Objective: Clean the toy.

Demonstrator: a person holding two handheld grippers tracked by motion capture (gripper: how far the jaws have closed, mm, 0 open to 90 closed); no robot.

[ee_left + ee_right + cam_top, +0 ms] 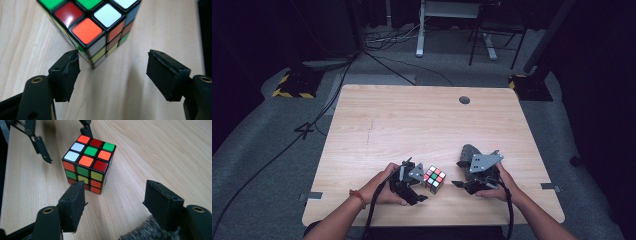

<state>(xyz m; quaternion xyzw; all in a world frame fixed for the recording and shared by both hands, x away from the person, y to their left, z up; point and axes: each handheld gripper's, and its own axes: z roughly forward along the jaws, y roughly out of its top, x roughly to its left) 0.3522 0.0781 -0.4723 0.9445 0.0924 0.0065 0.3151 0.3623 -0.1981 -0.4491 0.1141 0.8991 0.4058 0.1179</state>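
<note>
Resting on the wooden table (412, 120), near its front edge and between the two hands, is a scrambled cube (434, 179). It sits flat on one face, turned so that a corner points toward the person.

Left gripper (414, 192): held in the left hand (384, 187), just left of the cube. In the left gripper view the jaws stand apart with bare table between them. One pad (66, 75) lies close against the cube's lower corner; whether it touches cannot be told. The other pad (166, 75) is well clear of the cube. Nothing is clamped.

Right gripper (460, 185): held in the right hand (499, 185), to the right of the cube and apart from it, with a grey plate (484, 161) on top. In the right gripper view the jaws are spread wide. The cube (88, 160) stands beyond the pads (73, 205), not between them. No contact is seen, and nothing is held.

A grey furry object (469, 157) lies on the table just beyond the right gripper; a tuft of it (147, 230) shows at the base of that gripper's jaws.

Cube top face, seen from the right gripper: orange, red, green, white, green, orange, white, orange, red. The left gripper's linkage (37, 142) appears behind the cube.
</note>
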